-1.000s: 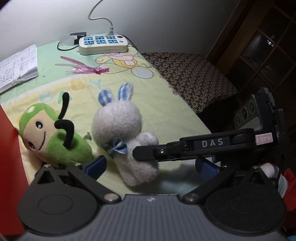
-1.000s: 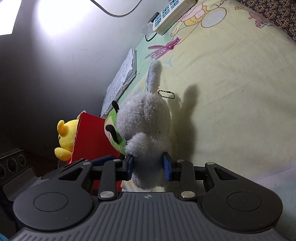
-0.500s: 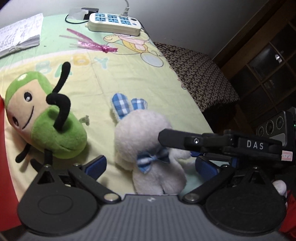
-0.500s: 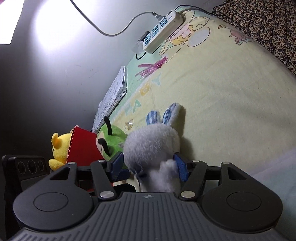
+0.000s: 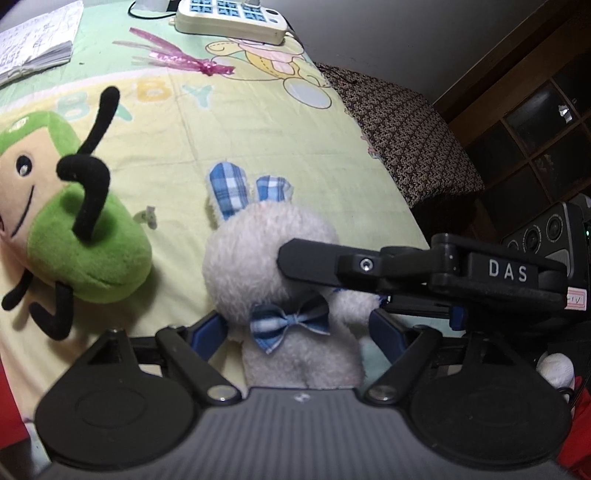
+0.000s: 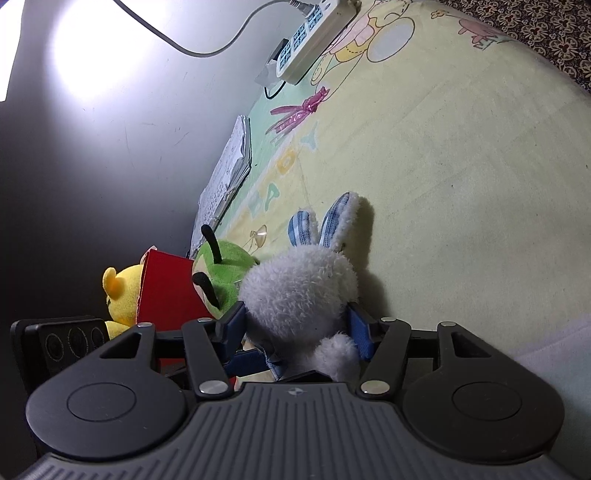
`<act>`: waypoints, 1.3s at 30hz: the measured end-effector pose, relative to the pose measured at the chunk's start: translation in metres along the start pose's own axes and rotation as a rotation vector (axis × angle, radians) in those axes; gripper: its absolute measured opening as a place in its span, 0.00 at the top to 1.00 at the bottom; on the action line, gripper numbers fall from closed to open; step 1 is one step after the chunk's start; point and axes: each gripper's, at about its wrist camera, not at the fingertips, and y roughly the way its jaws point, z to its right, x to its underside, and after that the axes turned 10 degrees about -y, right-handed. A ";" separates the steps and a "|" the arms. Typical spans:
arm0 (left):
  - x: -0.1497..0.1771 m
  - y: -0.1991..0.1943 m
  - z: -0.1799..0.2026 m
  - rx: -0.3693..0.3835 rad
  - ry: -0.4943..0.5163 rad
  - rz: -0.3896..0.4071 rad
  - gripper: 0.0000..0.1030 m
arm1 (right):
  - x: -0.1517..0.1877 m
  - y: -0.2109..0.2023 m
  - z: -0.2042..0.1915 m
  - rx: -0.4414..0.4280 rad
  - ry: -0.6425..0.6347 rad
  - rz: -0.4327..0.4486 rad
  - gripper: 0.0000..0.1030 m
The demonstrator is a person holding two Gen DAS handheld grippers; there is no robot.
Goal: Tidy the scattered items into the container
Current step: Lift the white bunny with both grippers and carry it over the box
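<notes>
My right gripper (image 6: 297,330) was closed on the white plush rabbit (image 6: 301,291), its blue pads pressed into the fur at either side of the body. In the left wrist view that same gripper (image 5: 295,258) reached in from the right, its black finger lying across the rabbit (image 5: 266,258) and lettered "DAS" in white; a small red-printed label at its far end was too small to read. My left gripper (image 5: 297,332) stood wide, its blue pads flanking the rabbit's lower body, the left one just short of the fur; whether the right one touched I could not tell. The rabbit, with blue check ears and bow tie, rested on the yellow-green blanket (image 5: 229,140). Left of the rabbit lay the green plush toy (image 5: 74,240). Beyond the rabbit the blanket bore the pastel letters "BABY" (image 5: 147,92), then a pink ribbon (image 5: 177,59), a white power strip (image 5: 231,18) and an open notebook (image 5: 37,40) whose handwriting was illegible. Left of the rabbit in the right wrist view stood the red container (image 6: 166,291), a yellow plush toy (image 6: 118,299) behind it.
</notes>
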 end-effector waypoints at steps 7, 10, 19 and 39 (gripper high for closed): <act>0.028 -0.028 0.011 -0.026 0.098 0.016 0.21 | 0.022 -0.015 -0.022 -0.027 -0.047 -0.037 0.42; 0.041 -0.045 0.016 -0.044 0.164 0.043 0.21 | 0.033 -0.021 -0.038 -0.043 -0.079 -0.045 0.42; 0.074 -0.130 -0.006 0.020 0.234 0.115 0.21 | 0.069 -0.030 -0.111 -0.092 -0.162 -0.034 0.42; 0.066 -0.299 -0.119 0.007 0.233 0.445 0.19 | 0.078 0.056 -0.306 -0.173 -0.511 0.055 0.43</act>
